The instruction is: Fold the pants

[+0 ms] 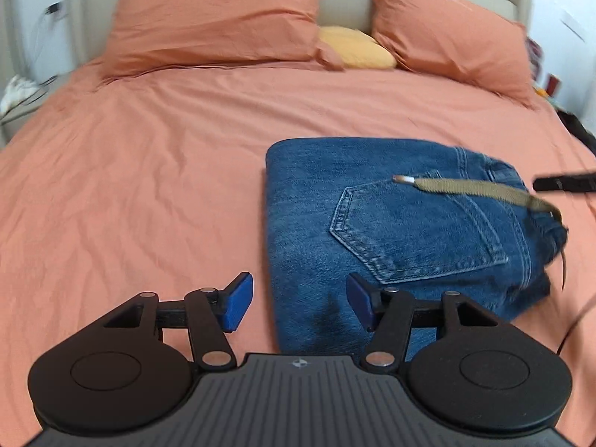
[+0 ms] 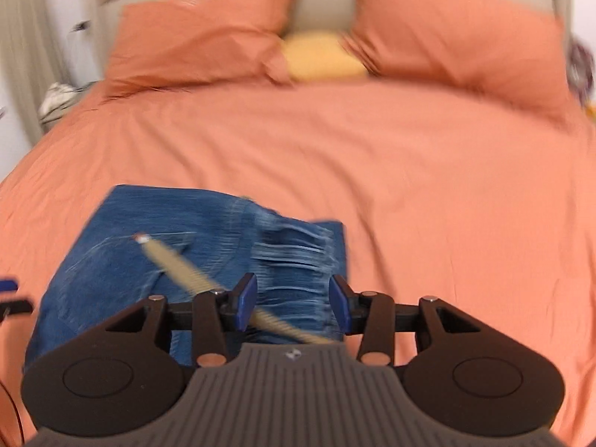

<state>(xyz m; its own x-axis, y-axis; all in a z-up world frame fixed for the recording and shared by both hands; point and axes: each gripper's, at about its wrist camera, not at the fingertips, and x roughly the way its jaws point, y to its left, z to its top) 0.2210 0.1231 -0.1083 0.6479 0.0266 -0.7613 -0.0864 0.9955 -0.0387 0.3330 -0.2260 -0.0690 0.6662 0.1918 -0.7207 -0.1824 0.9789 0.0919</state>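
Note:
Blue jeans (image 1: 391,231) lie folded into a compact rectangle on the orange bed cover, back pocket up, with a tan belt strap (image 1: 476,190) trailing across them. My left gripper (image 1: 300,301) is open and empty, hovering over the folded left edge near me. In the right wrist view the jeans (image 2: 193,260) lie low and left, blurred. My right gripper (image 2: 293,303) is open and empty above their right end, with the belt strap (image 2: 178,264) running under its left finger. The right gripper's tip shows at the left wrist view's right edge (image 1: 566,183).
The orange bed cover (image 1: 149,171) stretches left and beyond the jeans. Two orange pillows (image 1: 216,18) and a small yellow cushion (image 1: 354,46) lean on the beige headboard. A bedside surface with white cloth (image 1: 16,93) stands at left. A dark cable (image 1: 581,309) hangs at right.

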